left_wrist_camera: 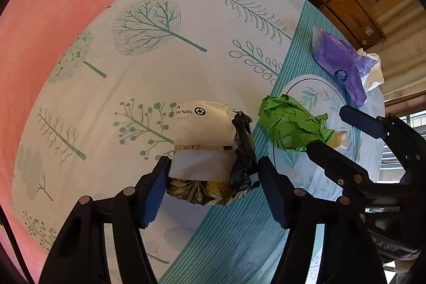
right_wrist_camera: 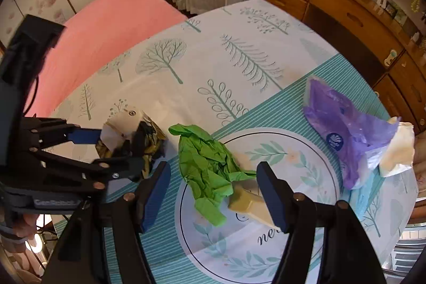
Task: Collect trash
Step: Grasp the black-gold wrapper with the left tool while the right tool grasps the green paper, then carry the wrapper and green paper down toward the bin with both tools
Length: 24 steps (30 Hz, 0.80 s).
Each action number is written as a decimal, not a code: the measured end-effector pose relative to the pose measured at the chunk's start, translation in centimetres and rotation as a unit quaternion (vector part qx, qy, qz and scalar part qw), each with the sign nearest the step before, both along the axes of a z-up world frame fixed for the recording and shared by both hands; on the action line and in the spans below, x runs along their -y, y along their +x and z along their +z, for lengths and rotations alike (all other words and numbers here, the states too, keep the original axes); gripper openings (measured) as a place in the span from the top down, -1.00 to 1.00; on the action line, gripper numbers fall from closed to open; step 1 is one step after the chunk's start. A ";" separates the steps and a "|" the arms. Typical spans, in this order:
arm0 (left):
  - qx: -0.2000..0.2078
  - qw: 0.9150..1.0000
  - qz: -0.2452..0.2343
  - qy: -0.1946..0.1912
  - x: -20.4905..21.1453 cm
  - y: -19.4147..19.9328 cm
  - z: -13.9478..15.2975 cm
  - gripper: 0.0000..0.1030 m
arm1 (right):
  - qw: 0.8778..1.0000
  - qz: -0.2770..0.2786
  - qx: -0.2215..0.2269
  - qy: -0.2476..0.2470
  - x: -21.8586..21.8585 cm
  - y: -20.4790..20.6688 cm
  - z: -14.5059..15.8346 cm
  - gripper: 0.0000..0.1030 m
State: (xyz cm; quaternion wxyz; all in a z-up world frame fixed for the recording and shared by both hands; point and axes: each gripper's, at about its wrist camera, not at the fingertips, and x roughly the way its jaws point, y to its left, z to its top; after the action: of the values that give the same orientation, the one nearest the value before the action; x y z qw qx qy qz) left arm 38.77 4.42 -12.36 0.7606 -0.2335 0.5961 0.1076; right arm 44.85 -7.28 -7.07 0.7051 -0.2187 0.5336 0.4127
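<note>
Left hand-held gripper clamped on crumpled wrapper, green paper beside.

On the tree-print bedsheet, the left gripper clamps a crumpled white-and-floral wrapper, with green crumpled paper just beside it, a purple tissue pack farther off, and the right gripper spread open.

green crumpled paper between right jaws, tan block beside
</note>
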 end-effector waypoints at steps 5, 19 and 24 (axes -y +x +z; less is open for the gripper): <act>0.003 1.000 0.023 0.010 -1.3 -2.0 0.9 -0.24 | 0.999 0.031 0.000 -0.022 -1.6 -0.4 -1.6 -0.31; 0.025 0.998 0.038 0.037 -2.4 -8.6 4.6 -0.24 | 0.998 0.025 0.010 -0.050 -2.4 -3.0 -2.0 0.36; 0.048 0.998 0.028 0.041 -2.1 -11.1 7.0 -0.24 | 1.000 -0.011 -0.027 -0.011 -1.3 -5.3 0.6 0.37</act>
State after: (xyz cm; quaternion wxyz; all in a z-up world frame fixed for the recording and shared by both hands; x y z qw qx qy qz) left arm 27.71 6.50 -5.37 0.7941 -0.2240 0.5470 0.1417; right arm 39.54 -6.01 -6.43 0.6921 -0.2095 0.5596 0.4050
